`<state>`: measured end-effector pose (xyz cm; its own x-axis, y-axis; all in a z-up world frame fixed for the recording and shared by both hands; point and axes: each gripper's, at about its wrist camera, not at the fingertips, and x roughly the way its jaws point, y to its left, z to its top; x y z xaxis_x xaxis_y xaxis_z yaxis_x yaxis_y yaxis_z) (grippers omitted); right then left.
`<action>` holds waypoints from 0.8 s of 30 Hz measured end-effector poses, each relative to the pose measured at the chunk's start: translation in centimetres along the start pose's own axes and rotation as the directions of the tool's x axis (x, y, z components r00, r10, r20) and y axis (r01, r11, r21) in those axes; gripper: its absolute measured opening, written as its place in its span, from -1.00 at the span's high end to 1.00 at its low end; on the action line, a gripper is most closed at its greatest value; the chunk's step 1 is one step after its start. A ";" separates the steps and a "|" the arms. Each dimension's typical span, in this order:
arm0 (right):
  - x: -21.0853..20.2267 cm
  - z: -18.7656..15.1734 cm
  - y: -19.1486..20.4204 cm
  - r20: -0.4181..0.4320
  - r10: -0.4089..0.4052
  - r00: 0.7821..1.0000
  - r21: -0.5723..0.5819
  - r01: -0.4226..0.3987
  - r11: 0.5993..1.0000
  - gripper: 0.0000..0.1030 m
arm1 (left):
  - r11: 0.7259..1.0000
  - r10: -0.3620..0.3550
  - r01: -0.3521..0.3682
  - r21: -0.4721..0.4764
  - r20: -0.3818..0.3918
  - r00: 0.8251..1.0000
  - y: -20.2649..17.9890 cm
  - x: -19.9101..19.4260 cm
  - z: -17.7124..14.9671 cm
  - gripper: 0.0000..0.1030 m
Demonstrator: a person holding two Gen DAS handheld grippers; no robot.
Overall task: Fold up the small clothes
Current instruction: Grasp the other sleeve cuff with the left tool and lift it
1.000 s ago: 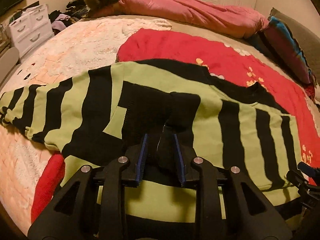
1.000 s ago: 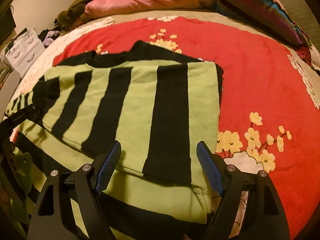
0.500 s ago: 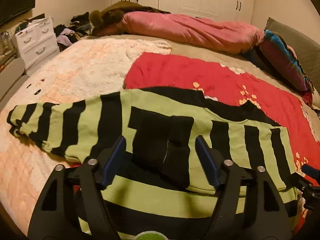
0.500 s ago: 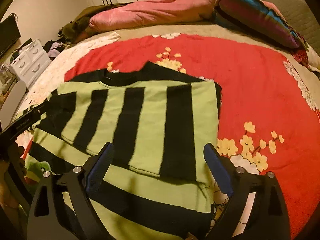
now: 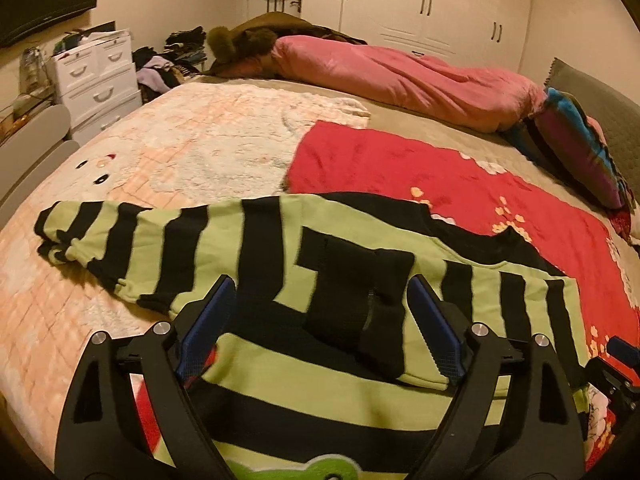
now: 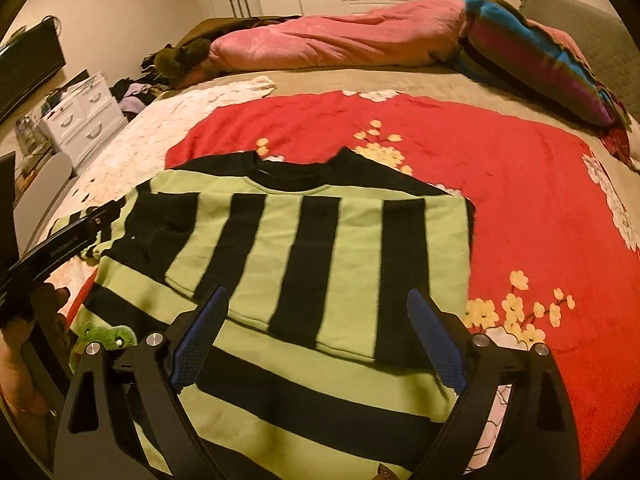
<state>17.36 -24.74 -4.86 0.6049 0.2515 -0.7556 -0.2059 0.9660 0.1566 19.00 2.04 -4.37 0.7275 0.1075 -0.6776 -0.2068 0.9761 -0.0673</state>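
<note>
Lying flat on the red blanket (image 6: 520, 184), the striped sweater (image 6: 320, 248) has one sleeve folded across its chest; only the left view shows the other sleeve (image 5: 132, 240) stretched out sideways. Both the left gripper (image 5: 320, 320) and right gripper (image 6: 316, 336) tilt downward above it, jaws just opened wide, gripping nothing.

Both views are lit by warm, yellowish indoor light that tints the white wardrobe doors (image 5: 420, 12) and walls cream. The light is fairly even and rather dim; the bed (image 5: 200, 148) carries only soft shadows. A faint sheen shows on the pink quilt (image 6: 332, 40). Fisheye distortion bows the room's lines, and dark vignetting cuts the frame corners. The striped sweater (image 6: 304, 248) looks slightly smeared, its stripe edges soft. Detail is grainy in the dark upper left of both frames.
</note>
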 end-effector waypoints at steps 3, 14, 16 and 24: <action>0.0 0.2 1.2 0.001 0.013 1.000 -0.024 -0.013 1.000 -0.75 | 0.999 0.015 -0.015 -0.040 -0.008 1.000 1.5 -0.2 0.0 -0.56; 0.4 1.0 6.0 0.005 0.074 0.997 -0.105 -0.073 0.992 -0.75 | 0.961 0.058 -0.068 -0.269 -0.044 0.997 9.7 -0.2 -0.4 -0.68; 0.4 1.0 6.7 0.011 0.086 0.996 -0.111 -0.084 0.990 -0.75 | 0.942 0.059 -0.074 -0.326 -0.055 0.997 11.6 0.0 -0.7 -0.68; 1.3 0.1 9.7 -0.022 0.121 0.992 -0.173 -0.123 0.977 -0.75 | 0.854 0.120 -0.133 -0.502 -0.057 0.991 19.7 0.1 -1.4 -0.68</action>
<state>16.22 -15.03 -4.22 0.5588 0.3651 -0.7446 -0.4087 0.9025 0.1359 14.09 21.02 -6.83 0.6587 0.2129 -0.7216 -0.6018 0.7248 -0.3355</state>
